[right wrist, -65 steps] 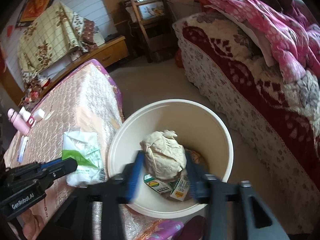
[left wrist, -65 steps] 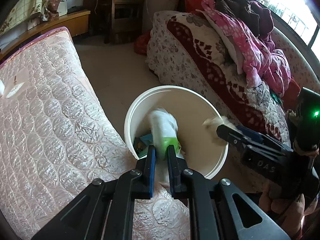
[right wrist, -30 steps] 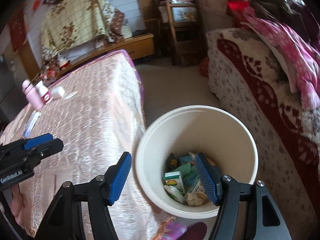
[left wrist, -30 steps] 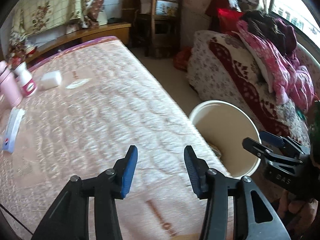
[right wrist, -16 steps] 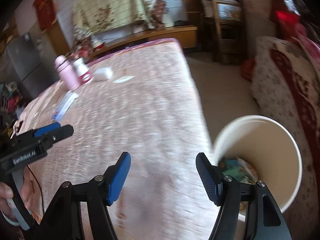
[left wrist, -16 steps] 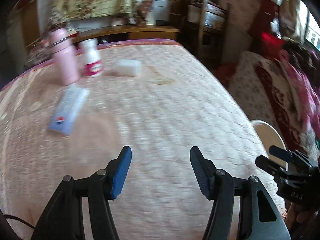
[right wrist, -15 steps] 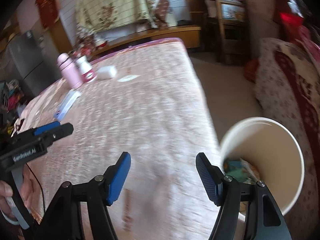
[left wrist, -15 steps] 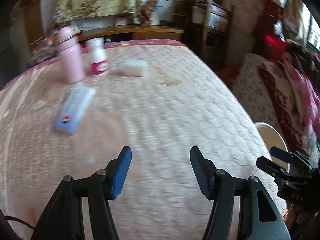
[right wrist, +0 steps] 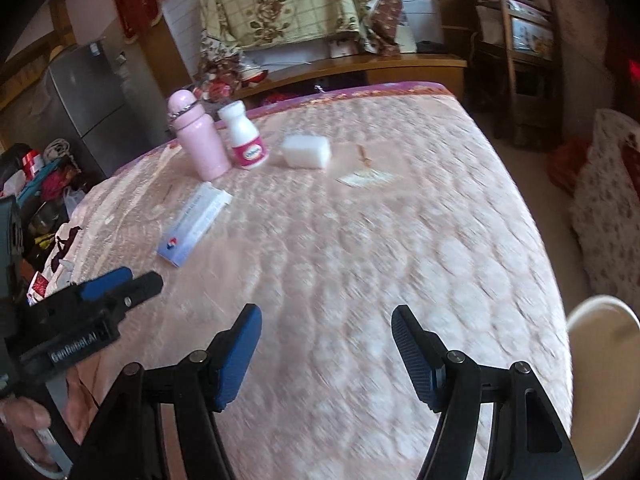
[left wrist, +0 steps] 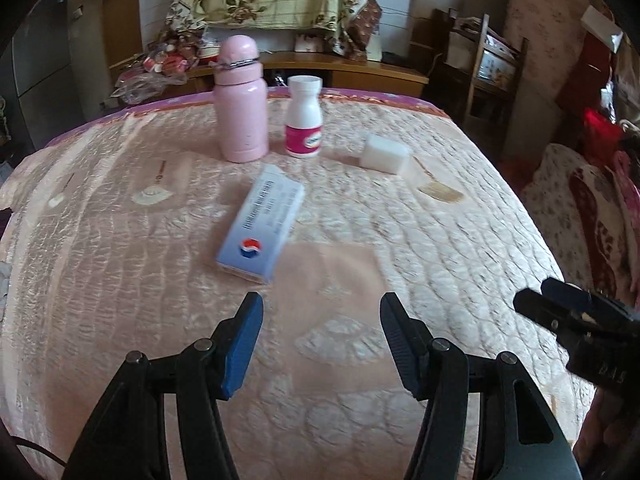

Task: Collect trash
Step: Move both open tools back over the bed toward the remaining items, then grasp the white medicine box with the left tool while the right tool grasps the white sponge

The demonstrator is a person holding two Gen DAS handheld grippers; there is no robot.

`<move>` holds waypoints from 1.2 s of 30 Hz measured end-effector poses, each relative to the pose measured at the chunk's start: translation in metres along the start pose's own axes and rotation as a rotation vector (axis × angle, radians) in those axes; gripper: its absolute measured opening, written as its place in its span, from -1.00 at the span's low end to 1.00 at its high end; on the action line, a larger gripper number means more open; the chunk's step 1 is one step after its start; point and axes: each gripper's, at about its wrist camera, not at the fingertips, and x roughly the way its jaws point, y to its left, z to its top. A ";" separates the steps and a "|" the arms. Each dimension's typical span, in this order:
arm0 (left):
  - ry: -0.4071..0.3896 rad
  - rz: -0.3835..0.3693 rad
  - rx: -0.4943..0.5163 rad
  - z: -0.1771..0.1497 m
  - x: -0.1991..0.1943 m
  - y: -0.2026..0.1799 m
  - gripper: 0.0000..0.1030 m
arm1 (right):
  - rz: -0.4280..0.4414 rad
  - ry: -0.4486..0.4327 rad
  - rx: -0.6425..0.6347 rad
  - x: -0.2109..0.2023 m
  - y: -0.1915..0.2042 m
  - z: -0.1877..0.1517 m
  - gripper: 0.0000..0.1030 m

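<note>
Left gripper (left wrist: 321, 318): jaws spread wide, empty, above quilted bed (left wrist: 460, 240). Right gripper (right wrist: 326, 330): jaws likewise spread, empty. Flat box (left wrist: 262, 227) ahead; white bin (right wrist: 604, 392) beside bed.

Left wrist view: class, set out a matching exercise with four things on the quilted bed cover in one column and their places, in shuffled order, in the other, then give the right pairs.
Things:
1. pink flask
2. white bottle with pink label
3. white block
4. blue and white box

Places:
A. lying flat, nearest the open left tool
B. farthest right of the four
C. upright, farthest left of the back row
D. upright, between the flask and the block

Pairs: 1-C, 2-D, 3-B, 4-A
</note>
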 end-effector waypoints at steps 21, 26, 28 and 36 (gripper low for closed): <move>0.091 0.015 -0.041 0.049 0.077 0.050 0.26 | -0.030 0.016 -0.202 0.154 0.017 0.132 0.46; 0.091 0.008 -0.024 0.056 0.088 0.049 0.26 | -0.044 0.023 -0.249 0.176 0.014 0.149 0.46; 0.100 -0.002 -0.023 0.058 0.093 0.049 0.26 | -0.047 0.023 -0.263 0.183 0.014 0.155 0.46; 0.127 -0.015 -0.013 0.063 0.110 0.050 0.26 | -0.018 0.027 -0.308 0.206 0.023 0.160 0.41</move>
